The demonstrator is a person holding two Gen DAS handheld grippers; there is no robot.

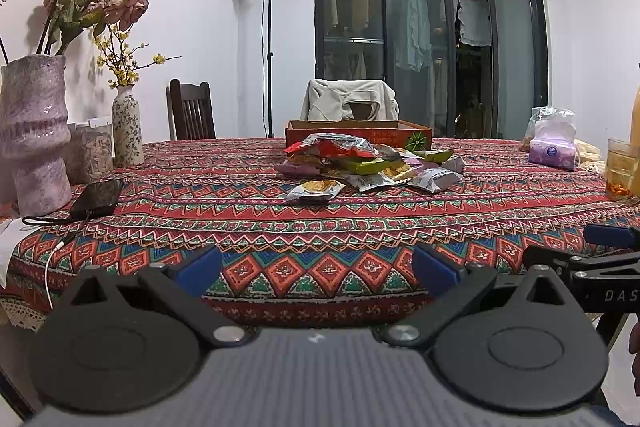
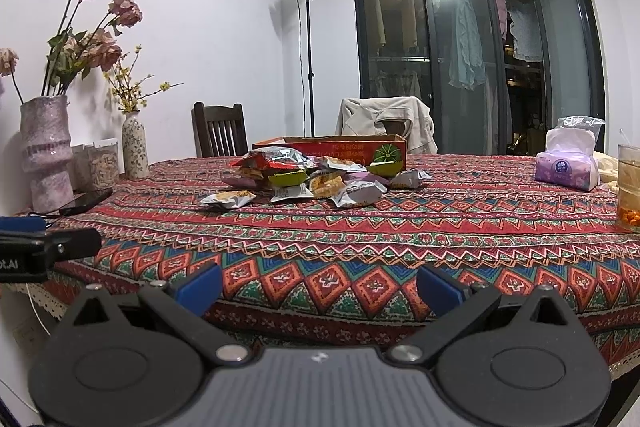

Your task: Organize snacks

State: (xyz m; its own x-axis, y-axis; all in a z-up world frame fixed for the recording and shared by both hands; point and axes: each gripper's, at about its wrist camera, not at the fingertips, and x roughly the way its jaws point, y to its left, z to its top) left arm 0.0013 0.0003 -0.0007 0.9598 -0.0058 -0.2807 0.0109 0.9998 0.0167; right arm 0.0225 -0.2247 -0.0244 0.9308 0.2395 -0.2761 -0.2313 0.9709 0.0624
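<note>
We hold both tools at the near edge of the surface (image 1: 320, 211), over its patterned cloth. Left tool (image 1: 318, 271): fingers spread wide, nothing between them. Right tool (image 2: 320, 285): likewise released and holding nothing. The snack packets (image 1: 368, 167) lie in a loose heap mid-surface, well apart from both tools, just in front of a shallow red cardboard box (image 1: 360, 135). Tissue pack (image 2: 568, 169) sits far right; phone (image 1: 98, 197) far left.
</note>
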